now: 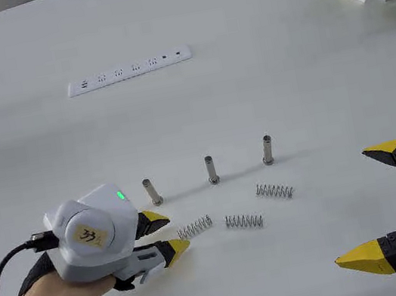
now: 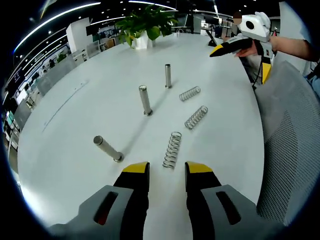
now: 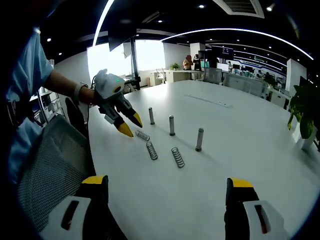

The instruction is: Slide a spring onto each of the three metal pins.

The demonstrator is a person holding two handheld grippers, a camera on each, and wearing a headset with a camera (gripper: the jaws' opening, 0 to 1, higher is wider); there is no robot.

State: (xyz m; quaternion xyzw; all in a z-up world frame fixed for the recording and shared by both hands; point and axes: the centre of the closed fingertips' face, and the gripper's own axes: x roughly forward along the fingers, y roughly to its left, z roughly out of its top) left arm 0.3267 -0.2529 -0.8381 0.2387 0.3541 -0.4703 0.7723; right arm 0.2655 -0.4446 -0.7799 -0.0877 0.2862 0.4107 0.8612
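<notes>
My left gripper point(image 2: 167, 169), partly spread, faces the nearest spring point(image 2: 172, 149); I should pinch it mid-length, gently; right gripper point(image 3: 168, 182) sits spread wide.

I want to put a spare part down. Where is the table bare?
Bare between the power strip and the three pins, and between the springs and the right gripper. Crowded around the springs by the left gripper.

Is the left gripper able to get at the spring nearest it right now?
Probably yes: the left gripper is open, its tips just short of the nearest spring, with the closest pin off to one side.
</notes>
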